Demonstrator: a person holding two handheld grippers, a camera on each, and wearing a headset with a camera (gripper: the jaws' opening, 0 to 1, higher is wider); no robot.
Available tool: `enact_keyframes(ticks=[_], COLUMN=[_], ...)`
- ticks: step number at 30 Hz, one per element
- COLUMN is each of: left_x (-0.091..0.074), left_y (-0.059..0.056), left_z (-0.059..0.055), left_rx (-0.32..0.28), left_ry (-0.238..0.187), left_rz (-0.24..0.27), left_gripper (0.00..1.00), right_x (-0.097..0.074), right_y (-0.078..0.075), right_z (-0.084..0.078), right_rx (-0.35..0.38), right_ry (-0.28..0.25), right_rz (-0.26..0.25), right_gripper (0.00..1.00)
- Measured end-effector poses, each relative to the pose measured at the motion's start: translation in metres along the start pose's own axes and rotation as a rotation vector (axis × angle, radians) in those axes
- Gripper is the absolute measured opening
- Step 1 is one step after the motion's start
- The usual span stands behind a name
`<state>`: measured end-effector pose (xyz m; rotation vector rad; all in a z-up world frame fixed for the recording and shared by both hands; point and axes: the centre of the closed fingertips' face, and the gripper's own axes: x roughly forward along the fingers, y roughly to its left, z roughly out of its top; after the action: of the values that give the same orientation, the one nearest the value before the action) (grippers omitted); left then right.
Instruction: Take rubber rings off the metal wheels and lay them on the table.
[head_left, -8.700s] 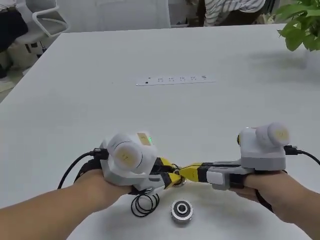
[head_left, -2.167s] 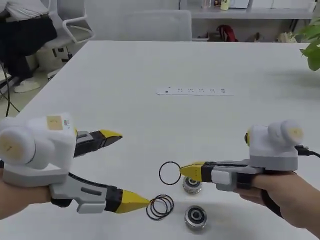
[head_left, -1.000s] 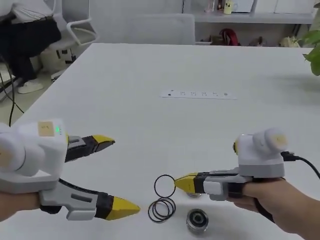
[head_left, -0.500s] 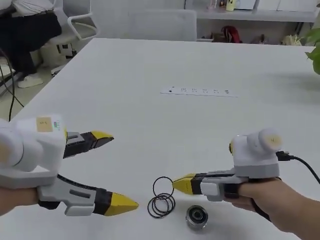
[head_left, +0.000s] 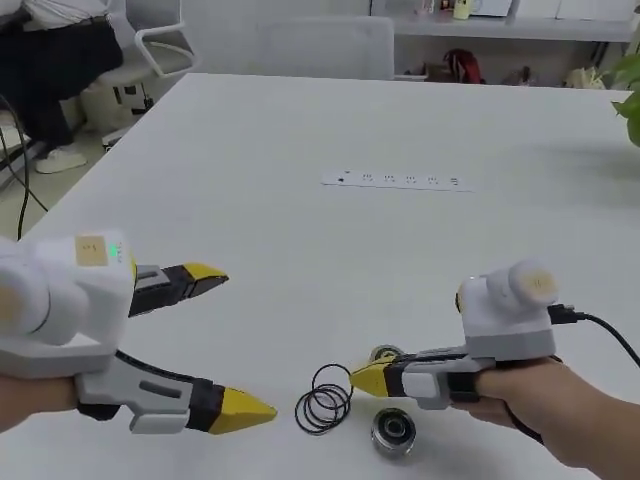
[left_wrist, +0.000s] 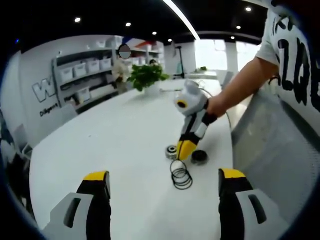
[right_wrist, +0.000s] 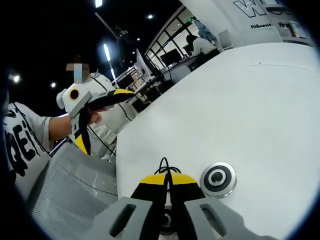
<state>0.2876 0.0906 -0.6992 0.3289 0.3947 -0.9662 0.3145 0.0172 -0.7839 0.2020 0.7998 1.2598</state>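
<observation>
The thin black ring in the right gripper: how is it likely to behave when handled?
The ring is a thin loop, so probably floppy and very light. Pinched in the shut right gripper, it may cling to the jaws. Laid flat like the pile, it should hardly roll.

Right gripper (head_left: 360, 377) pinches a rubber ring (head_left: 315, 381) by the ring pile (head_left: 318, 410), near two metal wheels (head_left: 392, 430); left gripper (head_left: 232, 340) gapes wide

White power strip (head_left: 397, 181) lies flat mid-surface, grey chair (head_left: 320, 48) at far edge, white office chair (head_left: 162, 62) back L, potted plant (left_wrist: 145, 76) nr shelves (left_wrist: 82, 70).
</observation>
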Motion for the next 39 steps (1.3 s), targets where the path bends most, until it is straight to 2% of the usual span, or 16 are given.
enact_keyframes(ticks=[14,31,39], left_x=[0.005,0.005,0.004], left_y=[-0.003,-0.004,-0.004], left_z=[0.000,-0.001,-0.001], left_rx=[0.006,0.009,0.009], left_ry=[0.009,0.015,0.015], left_rz=[-0.017,-0.024,-0.023], left_gripper=[0.91,0.90,0.90], right_x=[-0.002,0.000,-0.004], right_y=[-0.008,-0.001,0.000], right_z=[-0.010,-0.014,-0.009], right_rx=[-0.017,-0.036,-0.038], right_ry=[0.045,0.073,0.060], right_rz=[-0.046,-0.042,-0.045], right_gripper=[0.00,0.18,0.22])
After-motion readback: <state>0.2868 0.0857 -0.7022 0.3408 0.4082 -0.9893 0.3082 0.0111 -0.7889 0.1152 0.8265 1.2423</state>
